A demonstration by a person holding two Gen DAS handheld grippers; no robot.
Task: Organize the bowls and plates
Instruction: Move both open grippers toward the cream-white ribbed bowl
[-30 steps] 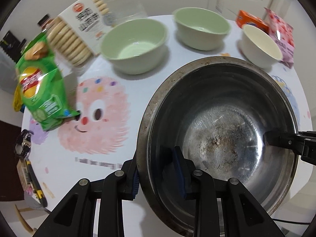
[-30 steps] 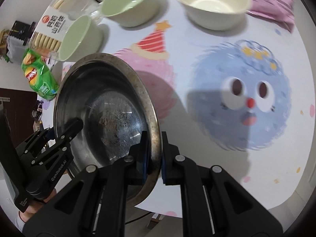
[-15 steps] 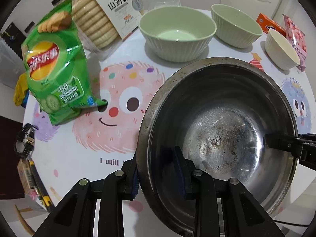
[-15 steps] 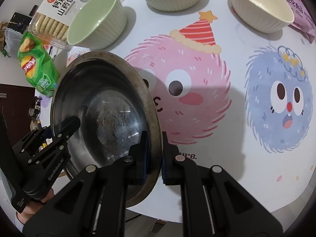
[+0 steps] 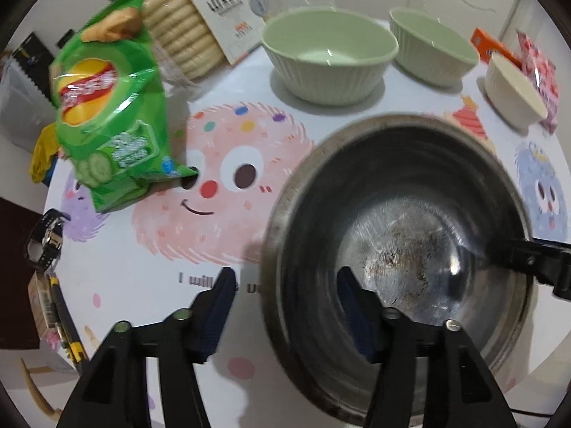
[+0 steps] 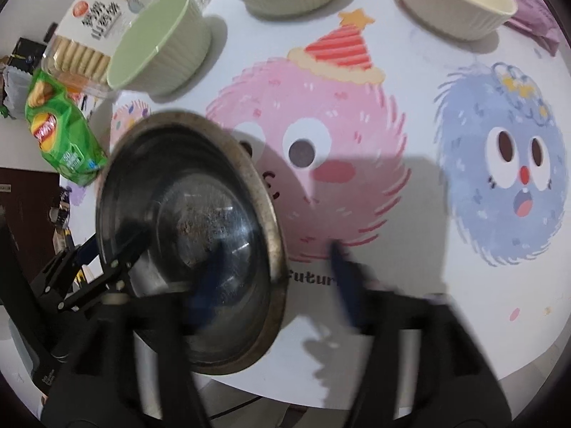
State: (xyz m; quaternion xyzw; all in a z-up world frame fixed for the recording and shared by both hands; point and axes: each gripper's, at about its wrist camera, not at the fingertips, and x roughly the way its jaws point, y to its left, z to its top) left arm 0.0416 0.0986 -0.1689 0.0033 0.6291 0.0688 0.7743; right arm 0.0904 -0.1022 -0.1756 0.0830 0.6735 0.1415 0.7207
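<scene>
The big metal bowl (image 5: 396, 264) sits on the bench (image 5: 150, 271), near its front edge. Both the left gripper (image 5: 282, 306) and the right gripper (image 6: 274, 281) have just opened, jaws apart around its rim. It looks hard, probably slippery; hold the rim.
</scene>
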